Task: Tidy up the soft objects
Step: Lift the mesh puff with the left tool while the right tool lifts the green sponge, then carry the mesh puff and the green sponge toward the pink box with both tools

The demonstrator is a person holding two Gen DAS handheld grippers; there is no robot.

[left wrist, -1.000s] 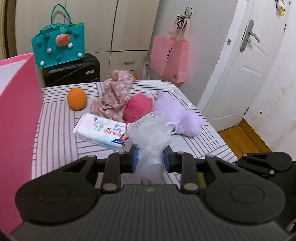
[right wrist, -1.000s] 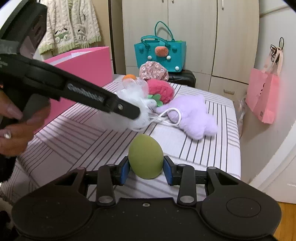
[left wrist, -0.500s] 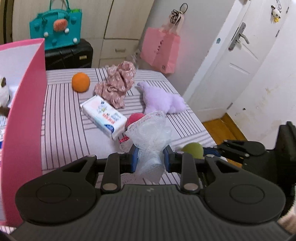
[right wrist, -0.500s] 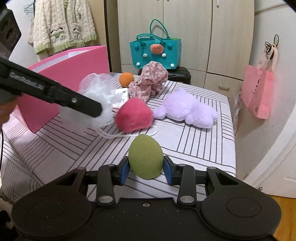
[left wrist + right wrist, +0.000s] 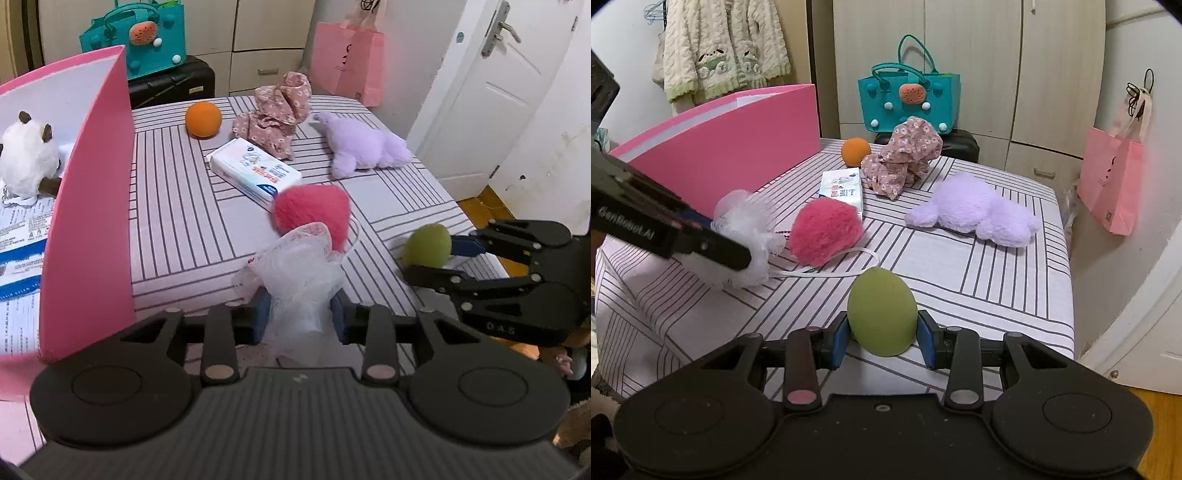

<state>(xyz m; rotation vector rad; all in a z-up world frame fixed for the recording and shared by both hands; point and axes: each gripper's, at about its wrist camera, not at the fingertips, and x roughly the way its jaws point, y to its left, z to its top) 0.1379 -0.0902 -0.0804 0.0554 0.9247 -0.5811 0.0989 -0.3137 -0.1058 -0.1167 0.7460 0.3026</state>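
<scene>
- The left tool is clamped on a white mesh bath pouf at 6 o'clock, over the striped surface.
- The right tool grips an olive-green egg-shaped sponge.
- Beyond: fuzzy pink ball, white tissue pack, lilac plush toy, orange ball.
- At 9 o'clock, a pink open box holds a white plush cat.
</scene>
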